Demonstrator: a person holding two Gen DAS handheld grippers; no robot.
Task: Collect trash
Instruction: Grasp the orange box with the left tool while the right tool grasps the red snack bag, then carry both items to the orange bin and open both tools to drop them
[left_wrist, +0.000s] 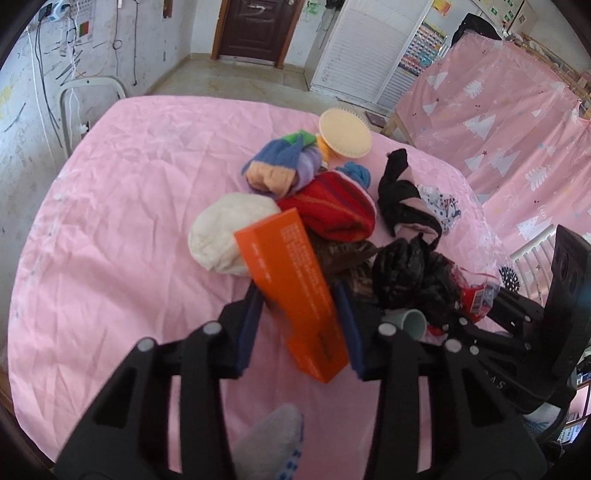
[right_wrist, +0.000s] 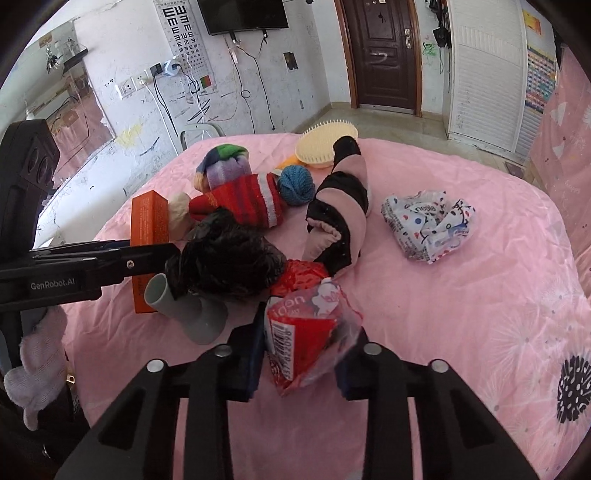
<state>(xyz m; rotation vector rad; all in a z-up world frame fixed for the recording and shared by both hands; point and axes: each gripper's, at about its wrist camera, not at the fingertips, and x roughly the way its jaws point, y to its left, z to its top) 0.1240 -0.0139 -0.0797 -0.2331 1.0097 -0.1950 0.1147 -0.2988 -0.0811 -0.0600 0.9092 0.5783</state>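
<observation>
An orange carton lies slanted on the pink sheet, and my left gripper is shut on its lower half, one blue pad on each long side. From the right wrist view the same carton stands behind the left gripper. A crumpled red plastic wrapper with white print sits between the fingers of my right gripper, which is shut on it. A crumpled black plastic bag and a grey cup on its side lie between the two grippers.
A pile of knitted items lies beyond: a red striped one, a white ball, a blue ball, black and pink socks. A cream brush and a patterned wrapper rest further off. A gloved hand shows at left.
</observation>
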